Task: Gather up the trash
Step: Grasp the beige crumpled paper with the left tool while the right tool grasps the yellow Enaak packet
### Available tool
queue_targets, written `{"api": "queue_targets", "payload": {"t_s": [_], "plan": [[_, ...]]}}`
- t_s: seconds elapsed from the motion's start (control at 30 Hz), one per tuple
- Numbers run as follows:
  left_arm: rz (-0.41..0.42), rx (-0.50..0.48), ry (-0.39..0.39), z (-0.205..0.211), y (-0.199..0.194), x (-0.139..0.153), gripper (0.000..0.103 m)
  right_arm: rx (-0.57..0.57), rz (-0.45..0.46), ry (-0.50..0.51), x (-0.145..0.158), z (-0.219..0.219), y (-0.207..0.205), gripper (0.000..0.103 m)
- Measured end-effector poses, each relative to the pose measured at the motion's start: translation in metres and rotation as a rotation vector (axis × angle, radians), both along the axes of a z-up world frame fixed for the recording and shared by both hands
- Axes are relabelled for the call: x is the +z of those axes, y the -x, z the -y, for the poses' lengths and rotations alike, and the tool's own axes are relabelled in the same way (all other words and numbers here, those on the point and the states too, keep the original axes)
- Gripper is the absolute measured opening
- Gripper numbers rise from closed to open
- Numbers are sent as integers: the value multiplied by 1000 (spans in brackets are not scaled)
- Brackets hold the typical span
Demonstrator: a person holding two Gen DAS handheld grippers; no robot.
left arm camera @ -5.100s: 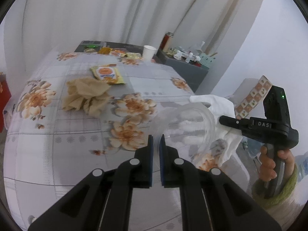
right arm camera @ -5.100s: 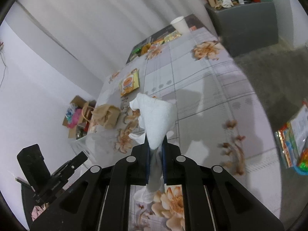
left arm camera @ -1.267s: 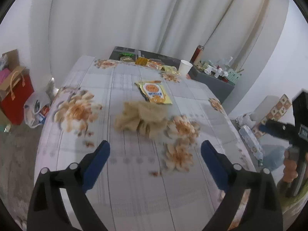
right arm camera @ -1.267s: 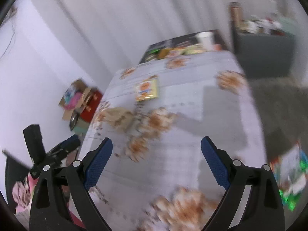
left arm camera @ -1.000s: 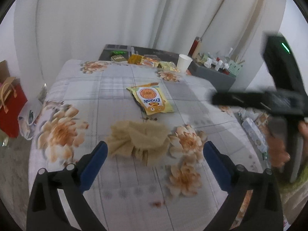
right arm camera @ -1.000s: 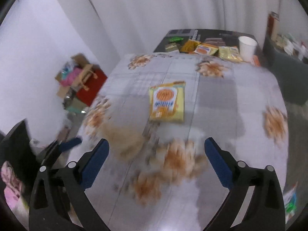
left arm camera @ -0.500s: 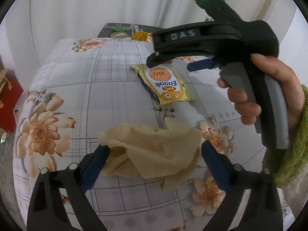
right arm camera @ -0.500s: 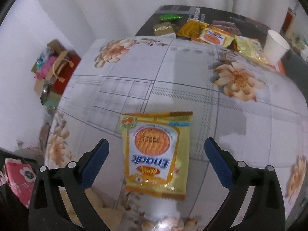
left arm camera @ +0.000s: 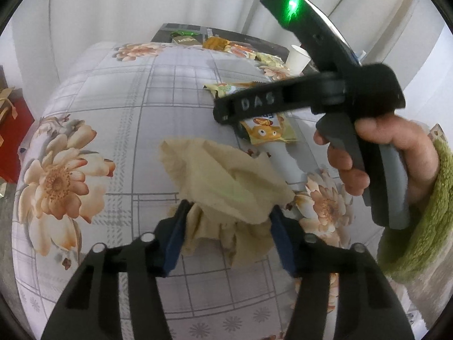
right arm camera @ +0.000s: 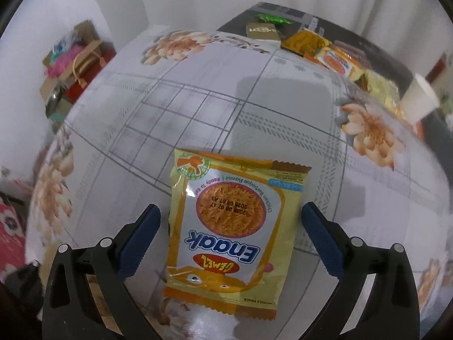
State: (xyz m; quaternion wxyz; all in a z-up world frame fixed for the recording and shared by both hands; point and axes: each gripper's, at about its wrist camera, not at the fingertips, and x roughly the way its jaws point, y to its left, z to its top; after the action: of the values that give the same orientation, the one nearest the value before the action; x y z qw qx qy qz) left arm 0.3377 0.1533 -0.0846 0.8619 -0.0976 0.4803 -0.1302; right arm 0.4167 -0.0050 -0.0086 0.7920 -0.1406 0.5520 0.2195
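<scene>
Both tools hover over the floral counter with jaws apart. Only the left tool view shows the crumpled tan paper between its fingers; the right tool view shows the yellow Enaak packet between its own.

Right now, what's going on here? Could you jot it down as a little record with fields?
surface: table with floral cloth
left tool: open, fingers either side of the crumpled tan paper
right tool: open, fingers either side of the yellow Enaak snack packet
far end of table: white paper cup, more snack packets
lifted yet: neither item
</scene>
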Motion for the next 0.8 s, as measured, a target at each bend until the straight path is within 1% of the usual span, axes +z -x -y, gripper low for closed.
{"api": "queue_targets", "payload": {"t_s": [0.03,0.07,0.1,0.17,0.2,0.33,0.47,0.57,0.63,0.67,0.77,0.8], "plan": [[-6,0,8,0,0,0,44,0,4,-2,1,1,2,91],[-9,-1,13,0,0,0,37,-5,10,-6,3,2,4,88],[-12,-1,14,0,2,0,31,-8,13,-6,4,4,7,82],[-13,-2,17,2,7,0,26,-11,14,-5,6,7,14,76],[-13,-1,19,3,9,-1,24,-14,14,-6,7,11,20,75],[-14,-6,19,9,21,0,21,-31,2,-20,8,23,37,71],[-20,-41,16,21,47,1,21,-64,-14,-40,10,52,69,70],[-24,-95,12,34,77,1,21,-88,-16,-39,12,84,115,70],[-20,-135,8,44,105,0,21,-94,-9,-38,13,101,144,70],[-19,-145,9,47,114,0,21,-100,-3,-35,14,110,159,70],[-13,-191,13,59,155,-1,21,-132,8,-54,16,142,215,70],[-11,-198,11,63,167,-1,21,-143,12,-55,17,148,227,70]]}}
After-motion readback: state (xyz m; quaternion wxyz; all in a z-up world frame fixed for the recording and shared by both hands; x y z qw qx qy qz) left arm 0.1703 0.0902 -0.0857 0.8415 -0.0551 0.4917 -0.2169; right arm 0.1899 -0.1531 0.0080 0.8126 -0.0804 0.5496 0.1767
